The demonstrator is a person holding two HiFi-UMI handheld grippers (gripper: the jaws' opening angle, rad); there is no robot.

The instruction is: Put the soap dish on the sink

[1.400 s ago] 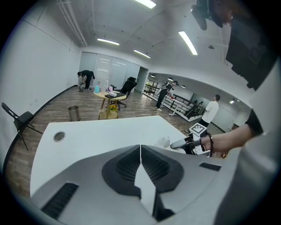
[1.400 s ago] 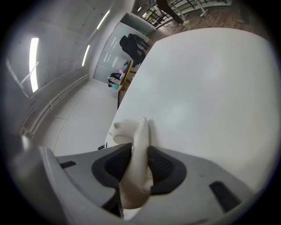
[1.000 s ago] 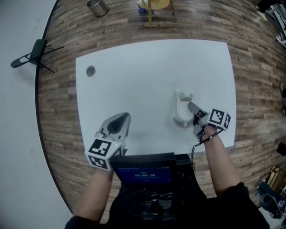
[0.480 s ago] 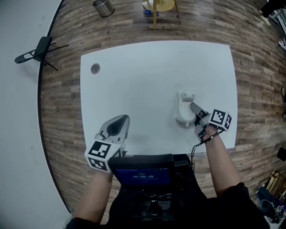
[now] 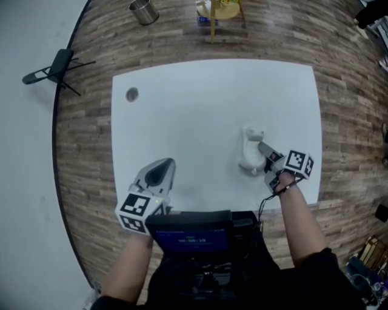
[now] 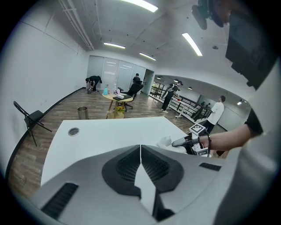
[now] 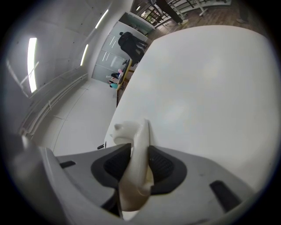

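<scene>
The white soap dish is over the right half of the white worktop, nearer that worktop's near edge than its far one. The right gripper comes at it from the worktop's near right corner. In the right gripper view the gripper's two dark pads are closed against either face of the dish's thin wall, so the gripper has a firm hold of it. The dish stands on edge between them, with a small knobbed end pointing toward the worktop's far side. Whether the dish's underside touches the worktop or hangs just above it I cannot tell. The left gripper sits over the worktop's near left part, well apart from the dish. In its own view its jaws are brought fully together with only a thin seam between them, and this gripper carries nothing. That same view shows the right gripper and the dish toward the worktop's right edge. A round grommet is set into the worktop near its far left corner. On the wooden floor beyond the worktop's far edge stand a metal bin and a small yellow table. A folding chair stands off the worktop's far left corner.
</scene>
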